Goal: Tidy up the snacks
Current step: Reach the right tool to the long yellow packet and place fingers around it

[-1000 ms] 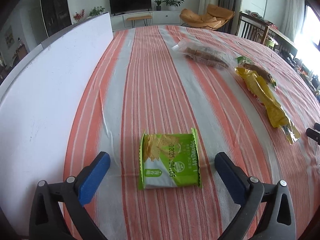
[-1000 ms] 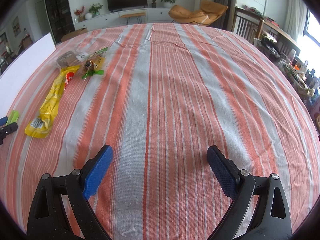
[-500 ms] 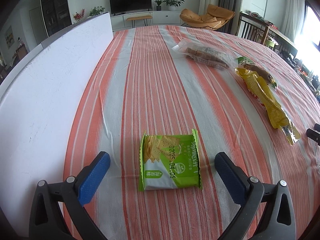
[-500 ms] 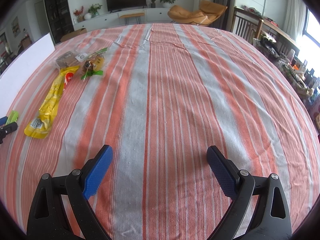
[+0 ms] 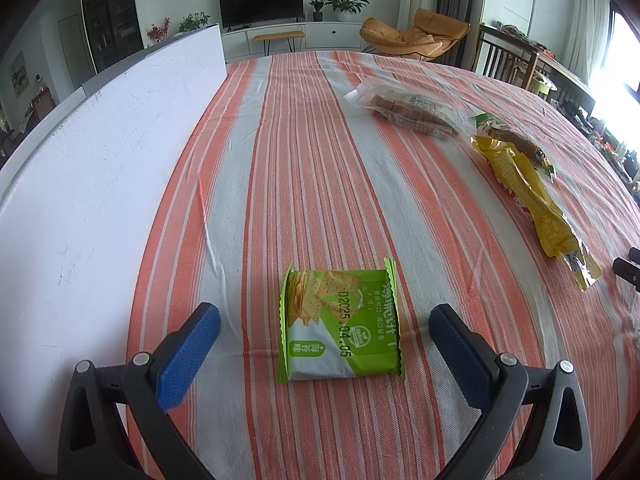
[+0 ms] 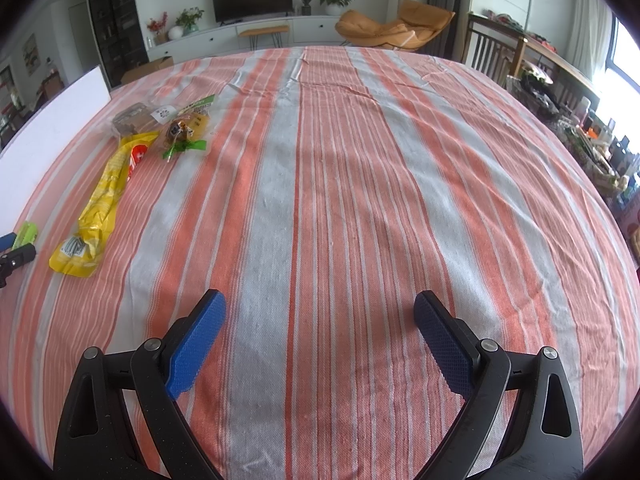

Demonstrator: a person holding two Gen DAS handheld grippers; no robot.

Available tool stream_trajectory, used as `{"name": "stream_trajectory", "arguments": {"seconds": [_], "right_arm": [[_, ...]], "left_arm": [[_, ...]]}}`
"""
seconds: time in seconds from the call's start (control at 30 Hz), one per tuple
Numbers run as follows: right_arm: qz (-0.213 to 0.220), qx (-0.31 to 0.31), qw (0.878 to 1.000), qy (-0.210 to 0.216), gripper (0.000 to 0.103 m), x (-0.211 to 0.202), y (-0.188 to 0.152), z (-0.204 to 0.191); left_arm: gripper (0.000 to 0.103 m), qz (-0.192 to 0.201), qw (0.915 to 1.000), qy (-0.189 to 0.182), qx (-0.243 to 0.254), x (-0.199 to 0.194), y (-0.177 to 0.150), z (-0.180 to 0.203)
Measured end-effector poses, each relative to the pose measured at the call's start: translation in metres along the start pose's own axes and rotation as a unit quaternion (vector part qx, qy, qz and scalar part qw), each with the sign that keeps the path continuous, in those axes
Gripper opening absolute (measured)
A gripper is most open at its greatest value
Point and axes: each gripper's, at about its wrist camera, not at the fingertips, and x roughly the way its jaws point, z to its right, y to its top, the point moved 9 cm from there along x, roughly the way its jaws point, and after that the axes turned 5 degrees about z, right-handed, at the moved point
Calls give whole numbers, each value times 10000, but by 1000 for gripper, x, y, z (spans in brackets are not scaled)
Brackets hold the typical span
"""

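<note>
A green cracker packet (image 5: 340, 324) lies flat on the striped cloth between the fingers of my open left gripper (image 5: 325, 320), touching neither pad. A long yellow snack bag (image 5: 532, 196) lies to the right, with a green-ended snack (image 5: 508, 138) and a clear bag of brown pieces (image 5: 412, 114) beyond it. My right gripper (image 6: 320, 308) is open and empty over bare cloth. In its view the yellow bag (image 6: 102, 200), the green-ended snack (image 6: 186, 132) and the clear bag (image 6: 134, 118) lie far left.
A white board (image 5: 88, 184) stands along the table's left side. The striped tablecloth (image 6: 360, 160) covers the table. The left gripper's tip (image 6: 12, 258) shows at the right view's left edge. Chairs and clutter stand beyond the table's right edge.
The left gripper has crept slightly forward toward the cracker packet. The right gripper has hardly moved. Both stay open.
</note>
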Motion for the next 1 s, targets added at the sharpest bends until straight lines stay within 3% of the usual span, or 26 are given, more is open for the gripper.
{"name": "stream_trajectory", "arguments": {"seconds": [0.1, 0.17, 0.2, 0.27, 0.37, 0.43, 0.57, 0.63, 0.67, 0.7, 0.87, 1.0], "right_arm": [[-96, -26, 9999, 54, 100, 2, 0, -3], [-459, 31, 9989, 60, 100, 6, 3, -5], [-676, 257, 9970, 287, 99, 7, 8, -15], [-687, 684, 9897, 1053, 98, 3, 22, -42], [-668, 433, 9846, 1556, 98, 6, 45, -99], [-761, -113, 9850, 1548, 98, 20, 55, -140], [-907, -652, 9861, 1234, 97, 50, 61, -177], [-924, -743, 9868, 1102, 92, 58, 59, -183], [-837, -811, 9880, 1010, 82, 55, 58, -181], [-732, -923, 9894, 850, 53, 51, 57, -178], [-727, -1012, 9872, 997, 51, 19, 29, -152], [-660, -872, 9899, 900, 51, -12, -5, -108]], "left_arm": [[103, 0, 10000, -2, -2, 0, 0, 0], [103, -1, 10000, 1, -1, 0, 0, 0], [103, -1, 10000, 2, 0, 0, 0, 0], [103, 0, 10000, 2, -1, 0, 0, 0], [103, -1, 10000, 0, -2, 0, 0, 0], [103, 0, 10000, -1, -5, 1, 0, 0], [103, -1, 10000, 2, -3, 1, 0, 0], [103, -1, 10000, -1, -5, 1, 1, 0], [103, 0, 10000, -2, -5, 1, 1, 0], [103, -1, 10000, -1, -4, 1, 0, 0], [103, -1, 10000, 6, -7, -2, -1, -2], [103, 0, 10000, 8, -8, -2, -1, -2]]}}
